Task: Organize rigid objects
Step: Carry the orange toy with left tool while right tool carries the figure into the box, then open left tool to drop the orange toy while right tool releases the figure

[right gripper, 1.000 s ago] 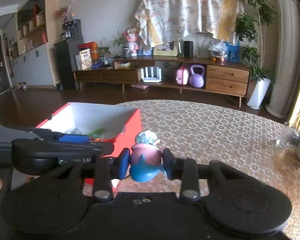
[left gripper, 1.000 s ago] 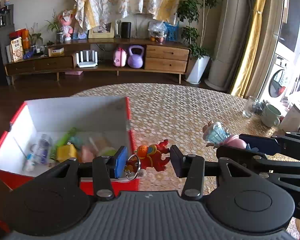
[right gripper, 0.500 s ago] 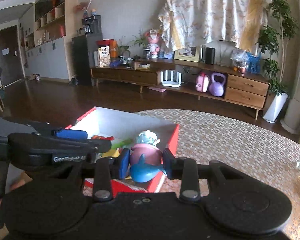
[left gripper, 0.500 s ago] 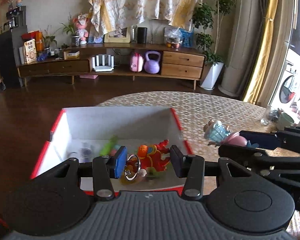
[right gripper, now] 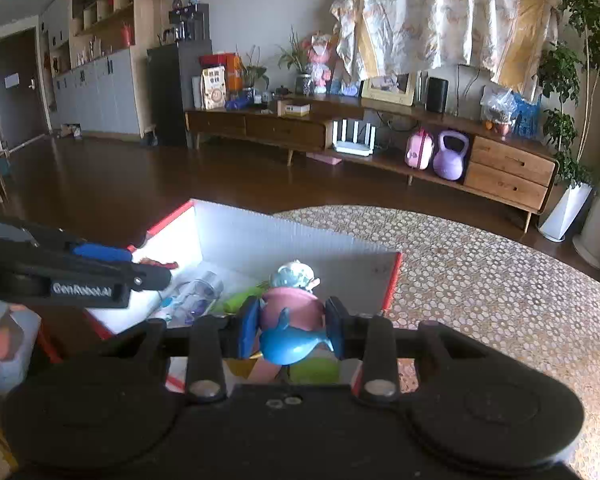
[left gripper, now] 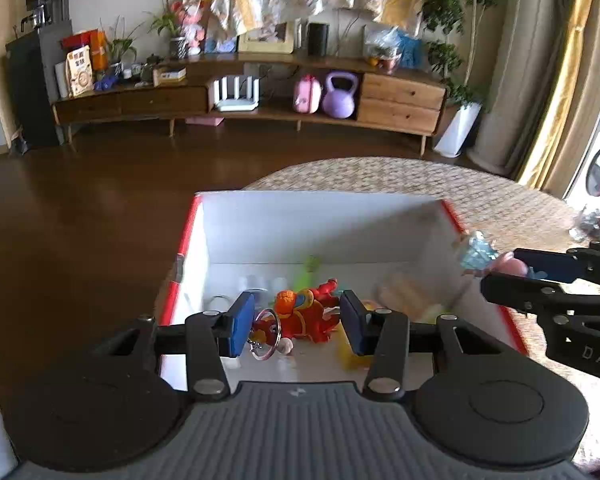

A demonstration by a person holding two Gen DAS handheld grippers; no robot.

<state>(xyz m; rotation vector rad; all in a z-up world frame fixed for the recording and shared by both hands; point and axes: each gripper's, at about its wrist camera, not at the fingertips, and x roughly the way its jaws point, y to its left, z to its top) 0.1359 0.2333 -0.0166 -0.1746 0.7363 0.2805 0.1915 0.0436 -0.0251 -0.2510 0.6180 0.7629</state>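
Two grippers hang side by side over one red box [left gripper: 380, 220], which sits at the near left edge of a round table [right gripper: 480, 280] with a honeycomb cloth. White inside and open-topped, the box is clearly the collecting place: a clear bottle [right gripper: 196, 294], a green piece [left gripper: 310, 272] and other small bits, too blurred to name, already lie on its floor.

On the left, the left gripper [left gripper: 296, 322] is closed on a red and orange figure [left gripper: 300, 314] with a metal key ring [left gripper: 266, 334] dangling from it; its blue pads sit fairly narrow, pinching the toy's ends so it hangs clear above the box floor. I judge it is held there to be dropped in.

To its right, the right gripper [right gripper: 292, 326] has its tongs drawn close on a pink and blue figure [right gripper: 292, 320] with a pale head, clamped at the body so it stays upright. It sits over the near right part of the box, beside the red rim, seemingly poised for release too.
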